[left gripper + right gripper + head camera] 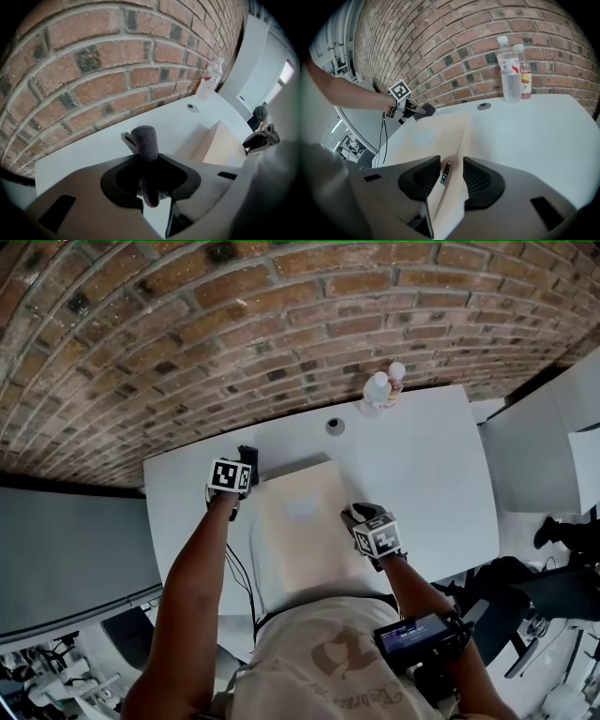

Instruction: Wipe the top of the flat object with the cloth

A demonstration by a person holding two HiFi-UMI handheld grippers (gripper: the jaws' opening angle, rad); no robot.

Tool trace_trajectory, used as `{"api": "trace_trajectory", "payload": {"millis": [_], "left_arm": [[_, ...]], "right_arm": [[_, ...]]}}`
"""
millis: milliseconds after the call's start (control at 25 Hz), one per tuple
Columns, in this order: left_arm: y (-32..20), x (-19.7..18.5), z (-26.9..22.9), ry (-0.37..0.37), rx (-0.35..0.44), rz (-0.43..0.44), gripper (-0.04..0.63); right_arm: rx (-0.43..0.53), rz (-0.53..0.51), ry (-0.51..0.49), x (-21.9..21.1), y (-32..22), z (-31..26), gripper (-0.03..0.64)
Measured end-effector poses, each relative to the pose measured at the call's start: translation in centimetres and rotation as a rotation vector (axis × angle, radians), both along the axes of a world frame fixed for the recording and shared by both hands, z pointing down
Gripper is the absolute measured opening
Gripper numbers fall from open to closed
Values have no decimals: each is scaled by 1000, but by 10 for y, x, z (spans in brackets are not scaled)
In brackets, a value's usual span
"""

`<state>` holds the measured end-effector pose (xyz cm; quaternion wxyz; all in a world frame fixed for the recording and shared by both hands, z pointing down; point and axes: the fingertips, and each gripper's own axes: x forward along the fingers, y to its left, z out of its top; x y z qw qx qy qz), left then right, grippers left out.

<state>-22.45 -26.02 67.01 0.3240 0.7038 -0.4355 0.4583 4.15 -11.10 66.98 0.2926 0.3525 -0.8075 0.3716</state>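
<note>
A flat cream box (300,521) lies in the middle of the white table (422,465). My right gripper (354,517) is at its right edge, and in the right gripper view the jaws (451,173) are shut on that edge of the box (426,136). Past the box's far left corner my left gripper (244,463) is shut on a dark grey cloth (144,138), which sticks out rolled beyond the jaws (147,164) above the tabletop. The cloth (424,111) is beside the box and does not touch it.
Two plastic bottles (508,70) stand at the table's far edge against the brick wall (234,324). A round cable grommet (335,426) sits in the table in front of them. A black cable (383,131) hangs off the left edge. Office chairs (553,587) stand to the right.
</note>
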Motion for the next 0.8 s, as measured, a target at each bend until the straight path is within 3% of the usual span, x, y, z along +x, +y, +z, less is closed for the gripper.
{"api": "trace_trajectory", "payload": {"millis": [160,320,640,800], "left_arm": [[0,1,-30,17,93,-17,106],[7,42,-60,100,150,37,106],[38,154,-82,274,133,167,106],[49,200,-74,344,95,159,106]], "right_arm": [[6,5,0,0,-1,-1,163],[13,11,-4,1,-1,-1,163],[6,31,-40,1,0,-2,163],[-10,36,-57,1,2,0,163]]}}
